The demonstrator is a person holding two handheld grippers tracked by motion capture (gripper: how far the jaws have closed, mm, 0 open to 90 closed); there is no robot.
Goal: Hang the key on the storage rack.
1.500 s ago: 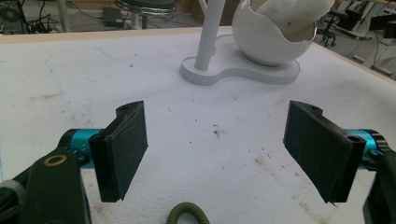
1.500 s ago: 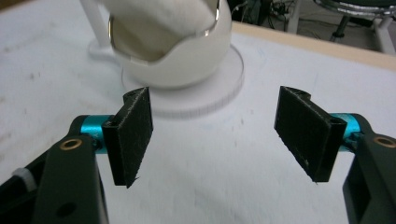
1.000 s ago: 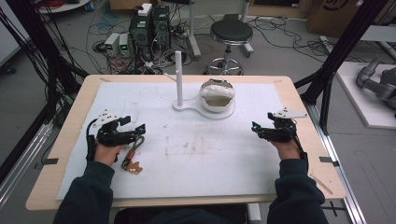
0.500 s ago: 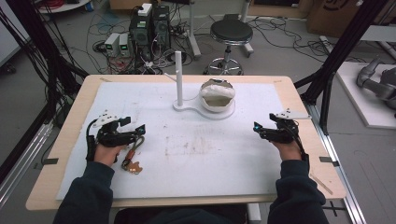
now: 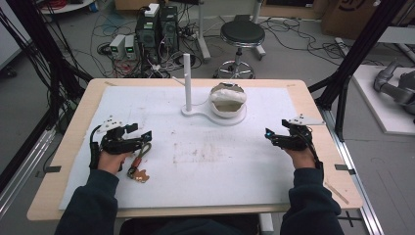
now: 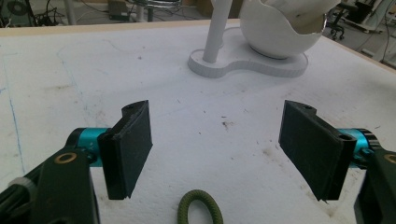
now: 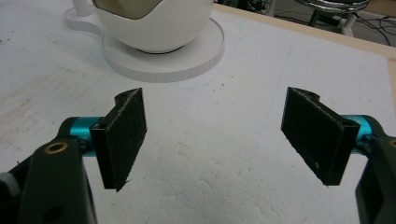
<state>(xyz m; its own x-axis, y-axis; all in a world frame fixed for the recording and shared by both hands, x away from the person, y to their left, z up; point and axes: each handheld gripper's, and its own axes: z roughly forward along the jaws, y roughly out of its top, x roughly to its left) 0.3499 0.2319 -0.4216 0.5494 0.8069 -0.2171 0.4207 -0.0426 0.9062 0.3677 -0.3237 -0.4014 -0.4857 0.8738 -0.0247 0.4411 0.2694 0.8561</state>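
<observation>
One cord loop (image 6: 201,208) beneath left gripper (image 6: 219,154)

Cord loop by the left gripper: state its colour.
Olive green cord loop, best seen in the left gripper view.

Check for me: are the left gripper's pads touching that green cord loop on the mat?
Apart. In the left gripper view the left gripper stands open, and bare mat shows between each pad and the green cord loop.

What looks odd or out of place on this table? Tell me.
The white egg-shaped shell on the white stand looks broken open, its top rim jagged. The white mat is stained and scuffed around its middle. A green cord with a brown tag lies loose beside the left tongs.
</observation>
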